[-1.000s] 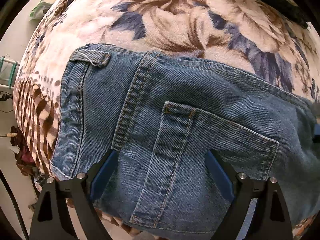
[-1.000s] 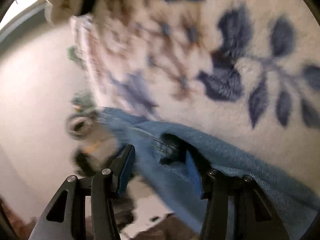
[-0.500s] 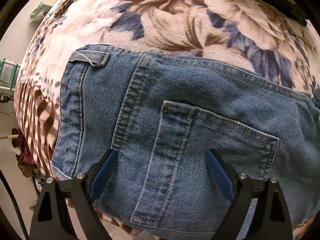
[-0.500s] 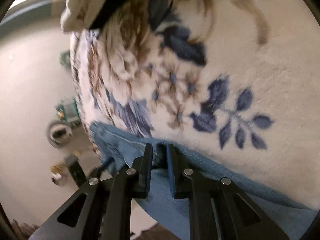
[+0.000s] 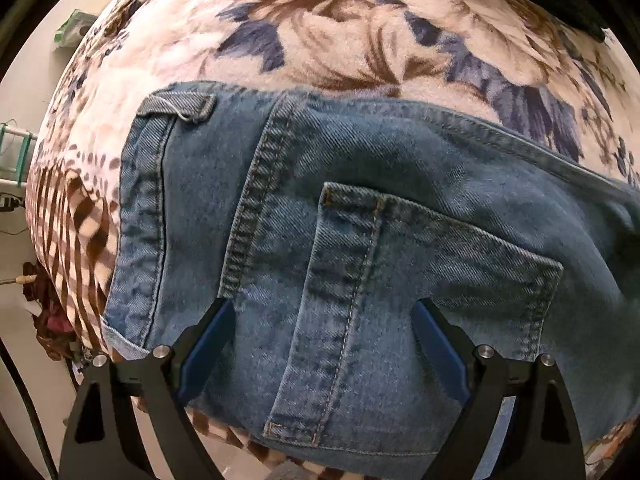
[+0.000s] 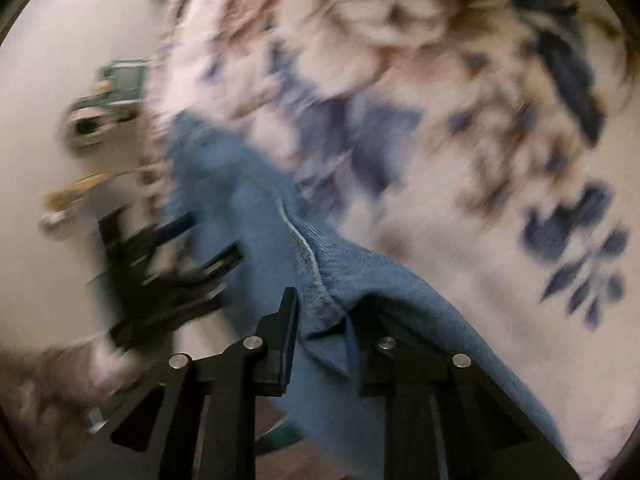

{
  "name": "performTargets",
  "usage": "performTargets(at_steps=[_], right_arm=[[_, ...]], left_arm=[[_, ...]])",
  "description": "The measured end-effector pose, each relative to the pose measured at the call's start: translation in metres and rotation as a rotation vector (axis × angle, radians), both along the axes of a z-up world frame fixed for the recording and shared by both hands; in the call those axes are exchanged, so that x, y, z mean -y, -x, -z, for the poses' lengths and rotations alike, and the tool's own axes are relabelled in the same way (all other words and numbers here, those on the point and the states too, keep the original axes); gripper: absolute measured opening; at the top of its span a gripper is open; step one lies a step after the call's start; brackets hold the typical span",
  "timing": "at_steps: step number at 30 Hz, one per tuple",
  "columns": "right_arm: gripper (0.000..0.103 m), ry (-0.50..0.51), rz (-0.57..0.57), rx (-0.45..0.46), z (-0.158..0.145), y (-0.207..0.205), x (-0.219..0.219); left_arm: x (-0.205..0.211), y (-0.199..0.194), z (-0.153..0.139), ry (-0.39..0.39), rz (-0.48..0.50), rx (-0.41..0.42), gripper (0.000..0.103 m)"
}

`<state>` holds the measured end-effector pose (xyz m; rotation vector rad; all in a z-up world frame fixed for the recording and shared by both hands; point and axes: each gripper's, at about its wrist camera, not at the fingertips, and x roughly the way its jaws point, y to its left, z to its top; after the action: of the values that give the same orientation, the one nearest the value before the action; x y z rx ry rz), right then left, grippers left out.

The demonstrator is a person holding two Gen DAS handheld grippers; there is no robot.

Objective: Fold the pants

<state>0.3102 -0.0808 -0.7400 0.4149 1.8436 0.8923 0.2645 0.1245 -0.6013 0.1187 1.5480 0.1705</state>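
My jeans lay flat on the flowery blanket, my left gripper hung wide apart above the back pocket, my right gripper pinched the jeans' edge, so folding had barely begun.

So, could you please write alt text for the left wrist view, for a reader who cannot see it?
Blue jeans lie on a floral blanket, back pocket facing up. The left gripper hangs just above the denim, jaws wide open on either side of the pocket, holding nothing.
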Motion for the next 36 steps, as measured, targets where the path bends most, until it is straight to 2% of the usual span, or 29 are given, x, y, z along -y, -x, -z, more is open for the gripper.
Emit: performTargets(at_steps=[2, 4, 6, 7, 9, 11, 12, 14, 18, 20, 22, 24, 26, 28, 29, 31, 32, 33, 34, 36], right_arm=[[0.026, -0.034, -0.037, -0.052, 0.002, 0.007, 0.004], [0.032, -0.010, -0.063, -0.084, 0.012, 0.009, 0.002], [0.039, 0.064, -0.055, -0.083, 0.025, 0.002, -0.004], [0.039, 0.081, -0.045, -0.093, 0.033, -0.003, -0.006], [0.046, 0.073, 0.002, -0.131, 0.048, -0.013, -0.007], [0.046, 0.063, -0.008, -0.123, 0.046, -0.016, -0.007], [0.034, 0.035, 0.005, -0.108, 0.039, -0.017, 0.001], [0.019, -0.009, 0.062, -0.102, 0.028, -0.020, 0.027], [0.016, -0.077, 0.236, -0.055, 0.008, -0.030, 0.078], [0.012, -0.022, 0.259, 0.002, 0.001, -0.035, 0.093], [0.007, 0.043, 0.314, 0.017, 0.002, -0.041, 0.104], [0.004, 0.158, 0.355, 0.047, 0.003, -0.047, 0.111], [0.005, 0.218, 0.421, 0.024, 0.004, -0.054, 0.123], [0.005, 0.224, 0.461, 0.028, -0.005, -0.054, 0.126], [0.005, 0.230, 0.456, 0.070, -0.021, -0.053, 0.128], [0.009, 0.176, 0.434, 0.088, -0.042, -0.046, 0.127], [0.018, 0.136, 0.415, 0.075, -0.051, -0.036, 0.123], [0.032, 0.091, 0.385, 0.042, -0.055, -0.027, 0.116], [0.037, 0.061, 0.352, 0.011, -0.052, -0.015, 0.105], [0.039, 0.053, 0.249, -0.035, -0.043, 0.010, 0.080]], left_arm=[[0.000, 0.002, 0.000, -0.001, -0.001, 0.003, 0.091], [0.001, 0.002, 0.001, -0.004, -0.004, 0.000, 0.091], [0.000, 0.000, 0.001, -0.003, -0.002, -0.003, 0.091], [0.000, 0.000, 0.001, -0.002, -0.001, -0.004, 0.091], [0.000, -0.001, 0.002, -0.002, 0.007, -0.005, 0.091], [-0.001, -0.002, 0.002, 0.003, 0.015, -0.008, 0.091], [-0.001, -0.001, 0.002, 0.008, 0.015, -0.008, 0.091], [-0.002, -0.004, 0.003, 0.012, 0.018, -0.007, 0.091], [-0.007, -0.006, 0.005, 0.012, 0.015, -0.006, 0.092], [-0.008, -0.006, 0.006, 0.012, 0.011, -0.006, 0.092], [-0.008, -0.007, 0.007, 0.009, 0.015, -0.006, 0.092], [-0.008, -0.007, 0.007, 0.009, 0.018, -0.007, 0.092], [-0.007, -0.007, 0.006, 0.011, 0.022, -0.011, 0.092], [-0.008, -0.007, 0.002, 0.017, 0.020, -0.019, 0.092], [-0.009, -0.006, -0.002, 0.023, 0.014, -0.022, 0.092], [-0.013, -0.003, -0.013, 0.043, -0.002, -0.007, 0.092], [-0.014, -0.002, -0.018, 0.049, -0.007, 0.003, 0.092], [-0.015, -0.001, -0.024, 0.055, -0.012, 0.015, 0.092], [-0.016, 0.001, -0.029, 0.060, -0.017, 0.026, 0.092], [-0.015, 0.002, -0.035, 0.069, -0.018, 0.035, 0.092]])
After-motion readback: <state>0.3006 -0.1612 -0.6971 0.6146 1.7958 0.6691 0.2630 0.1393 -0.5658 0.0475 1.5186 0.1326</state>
